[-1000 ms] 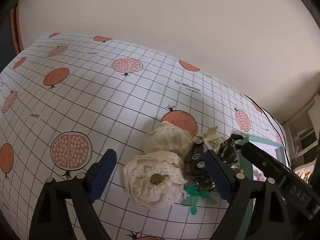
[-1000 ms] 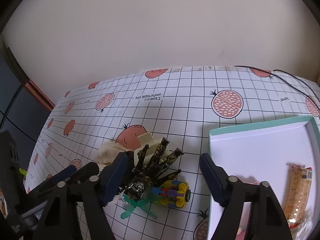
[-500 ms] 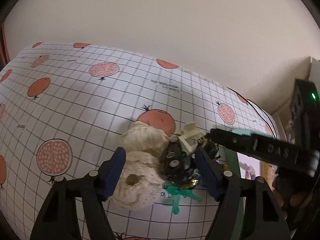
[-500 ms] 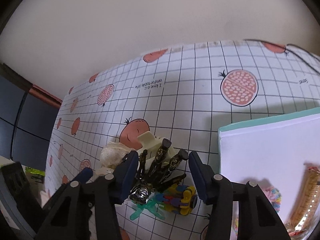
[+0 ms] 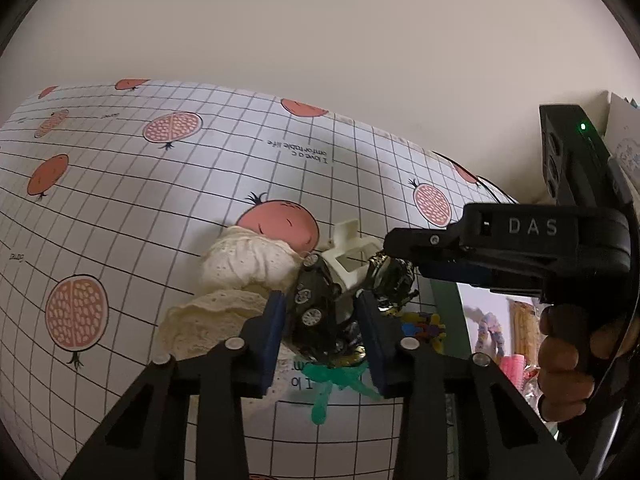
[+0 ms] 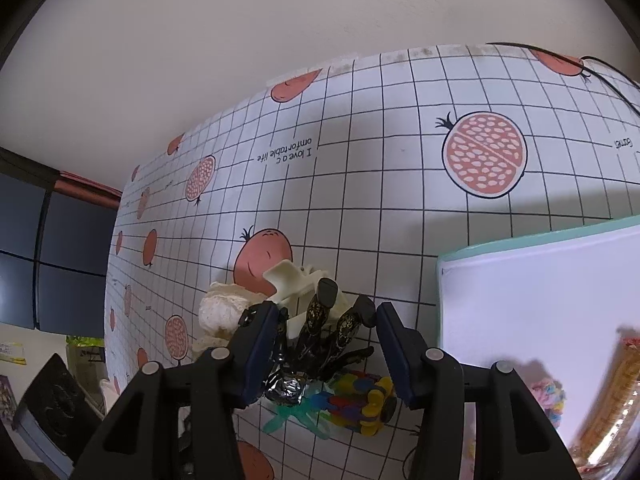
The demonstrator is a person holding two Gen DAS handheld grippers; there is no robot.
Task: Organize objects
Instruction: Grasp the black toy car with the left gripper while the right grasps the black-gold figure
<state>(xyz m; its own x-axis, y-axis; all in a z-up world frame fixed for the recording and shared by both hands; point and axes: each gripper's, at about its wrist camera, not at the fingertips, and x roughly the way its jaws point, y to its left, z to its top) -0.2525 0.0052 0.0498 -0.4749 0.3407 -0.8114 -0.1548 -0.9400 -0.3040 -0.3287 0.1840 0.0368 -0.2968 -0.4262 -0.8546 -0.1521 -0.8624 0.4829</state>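
A heap of small objects lies on the pomegranate-print tablecloth (image 5: pixel 168 208). My left gripper (image 5: pixel 322 334) is shut on a black toy car (image 5: pixel 316 312) in the heap. My right gripper (image 6: pixel 326 344) is closed around a black and gold hair claw (image 6: pixel 328 330); from the left wrist camera, the right gripper (image 5: pixel 394 258) comes in from the right over that hair claw (image 5: pixel 394 282). A cream hair claw (image 6: pixel 292 280) lies just behind. Two cream lace scrunchies (image 5: pixel 240 264) sit to the left of the car.
A teal-rimmed tray (image 6: pixel 520 234) with a white floor lies to the right and holds a snack bar (image 6: pixel 612 412) and colourful bits. A multicoloured toy car (image 6: pixel 360 404) and a green plastic piece (image 5: pixel 328 384) lie in front. A hand (image 5: pixel 560 368) holds the right gripper.
Both grippers have moved in on the heap and narrowed. The left one closed from wide open onto the black car; the right one closed around the black and gold hair claw.
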